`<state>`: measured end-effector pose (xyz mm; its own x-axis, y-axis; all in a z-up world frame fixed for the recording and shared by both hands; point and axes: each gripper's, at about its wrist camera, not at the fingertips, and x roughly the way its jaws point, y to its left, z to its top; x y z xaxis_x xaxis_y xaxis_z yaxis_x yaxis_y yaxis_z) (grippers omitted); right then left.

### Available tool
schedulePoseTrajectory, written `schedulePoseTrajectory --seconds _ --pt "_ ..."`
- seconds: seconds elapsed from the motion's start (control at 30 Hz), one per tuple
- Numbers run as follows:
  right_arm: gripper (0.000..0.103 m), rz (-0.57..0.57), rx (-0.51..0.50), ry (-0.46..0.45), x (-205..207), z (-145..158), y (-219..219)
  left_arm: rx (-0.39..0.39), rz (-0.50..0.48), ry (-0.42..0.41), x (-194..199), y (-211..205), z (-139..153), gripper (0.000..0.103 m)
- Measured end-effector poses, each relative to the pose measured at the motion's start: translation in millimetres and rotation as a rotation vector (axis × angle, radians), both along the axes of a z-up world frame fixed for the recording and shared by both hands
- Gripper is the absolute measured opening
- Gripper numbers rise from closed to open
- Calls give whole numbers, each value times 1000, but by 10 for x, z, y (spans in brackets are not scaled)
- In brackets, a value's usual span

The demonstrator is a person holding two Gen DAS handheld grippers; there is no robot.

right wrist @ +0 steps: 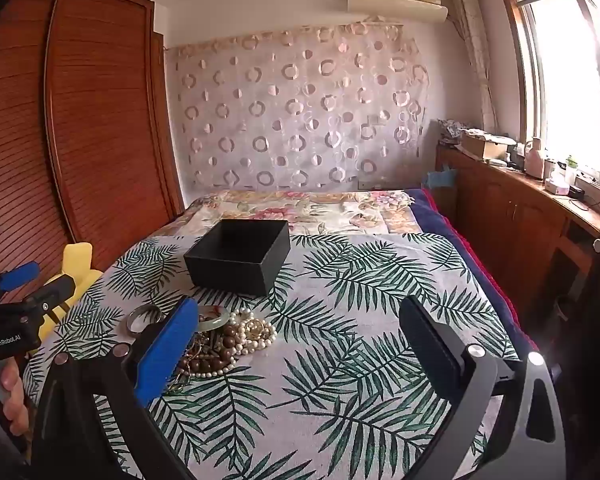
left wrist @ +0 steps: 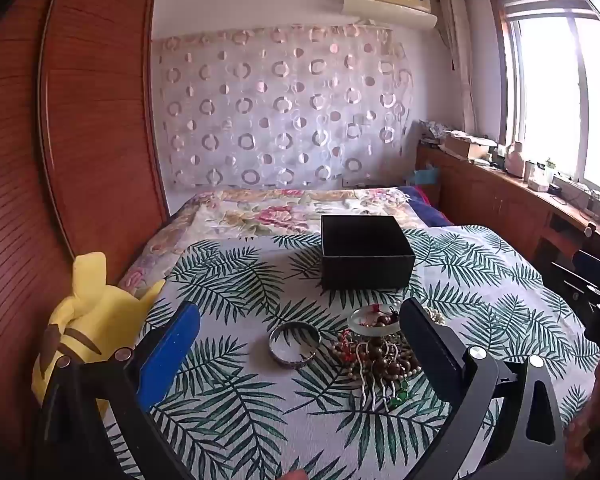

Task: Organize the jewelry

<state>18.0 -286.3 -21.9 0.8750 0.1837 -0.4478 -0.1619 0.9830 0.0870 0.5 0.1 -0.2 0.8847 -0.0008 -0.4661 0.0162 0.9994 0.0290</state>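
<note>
An open black box point(left wrist: 366, 252) stands on the leaf-print cloth point(left wrist: 228, 392); it also shows in the right wrist view point(right wrist: 240, 256). In front of it lies a pile of jewelry point(left wrist: 380, 356): brown bead strings, pearls and a pale jade bangle point(left wrist: 370, 322). A silver bangle point(left wrist: 295, 345) lies alone to its left. My left gripper point(left wrist: 300, 320) is open and empty, hovering above the silver bangle. My right gripper point(right wrist: 300, 320) is open and empty, to the right of the pile point(right wrist: 228, 340). The left gripper shows at the left edge of the right wrist view point(right wrist: 40, 280).
A yellow plush toy point(left wrist: 88, 316) sits at the cloth's left edge. A wooden wardrobe point(left wrist: 80, 140) stands on the left. A floral quilt point(left wrist: 292, 208) lies behind the box. A wooden cabinet point(right wrist: 520, 208) with clutter runs under the window on the right.
</note>
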Motion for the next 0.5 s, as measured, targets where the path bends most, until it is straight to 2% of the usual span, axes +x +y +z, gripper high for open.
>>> schedulePoseTrajectory --seconds 0.5 --pt "101 2 5 -3 -3 1 -3 -3 -5 -11 -2 -49 -19 97"
